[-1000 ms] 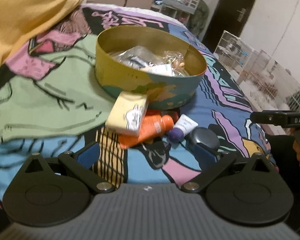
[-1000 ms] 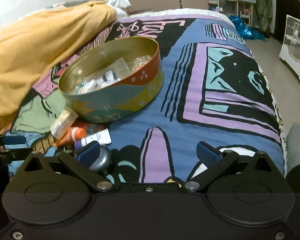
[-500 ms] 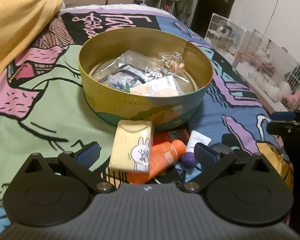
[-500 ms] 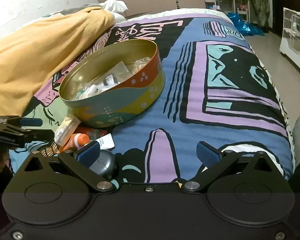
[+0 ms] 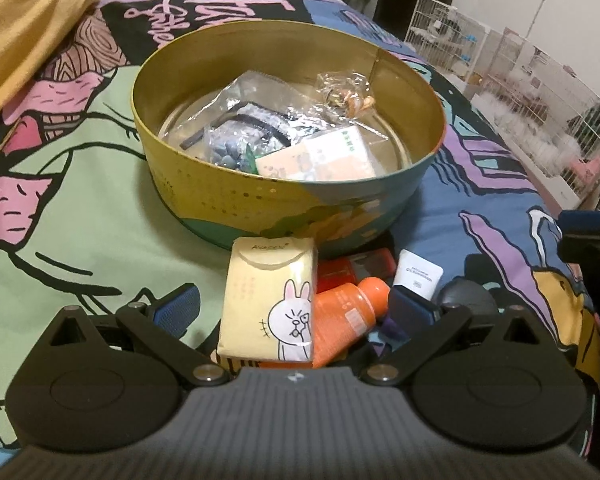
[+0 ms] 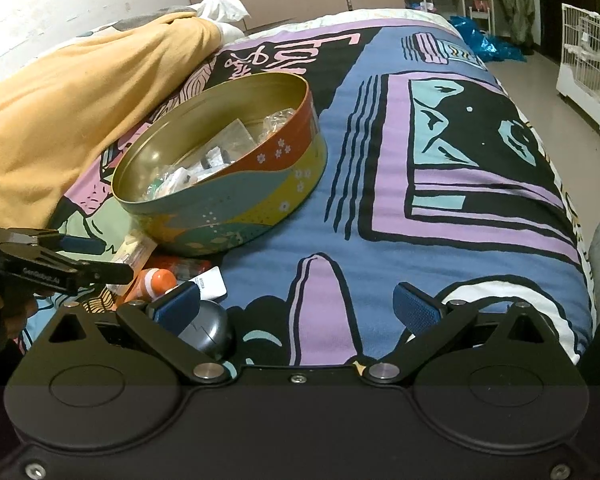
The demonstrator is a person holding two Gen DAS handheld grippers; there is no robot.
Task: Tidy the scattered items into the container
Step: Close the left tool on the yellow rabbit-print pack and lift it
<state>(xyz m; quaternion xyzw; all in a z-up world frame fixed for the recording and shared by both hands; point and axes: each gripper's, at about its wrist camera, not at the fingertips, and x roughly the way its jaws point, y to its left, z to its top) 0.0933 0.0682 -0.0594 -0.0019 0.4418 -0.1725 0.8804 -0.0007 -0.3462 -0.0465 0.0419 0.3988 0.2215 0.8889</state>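
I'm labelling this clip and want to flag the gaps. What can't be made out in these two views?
- Purple-capped tube, left wrist view: its cap end is hidden by the left gripper's finger.
- Dark round object, right wrist view: partly covered by the right gripper's finger; identity unclear.
- Round tin contents, right wrist view: near wall hides most.
- Tissue pack print: too small.

Orange tube [image 5: 342, 318] was half hidden behind tissue pack [image 5: 270, 304]. Grey round object [image 6: 208, 330] was partly covered by right gripper's fingers [image 6: 178, 306]. Print on white tube [image 5: 418, 276] was too small to be read. Tin [image 5: 220, 200] contents were blurred.
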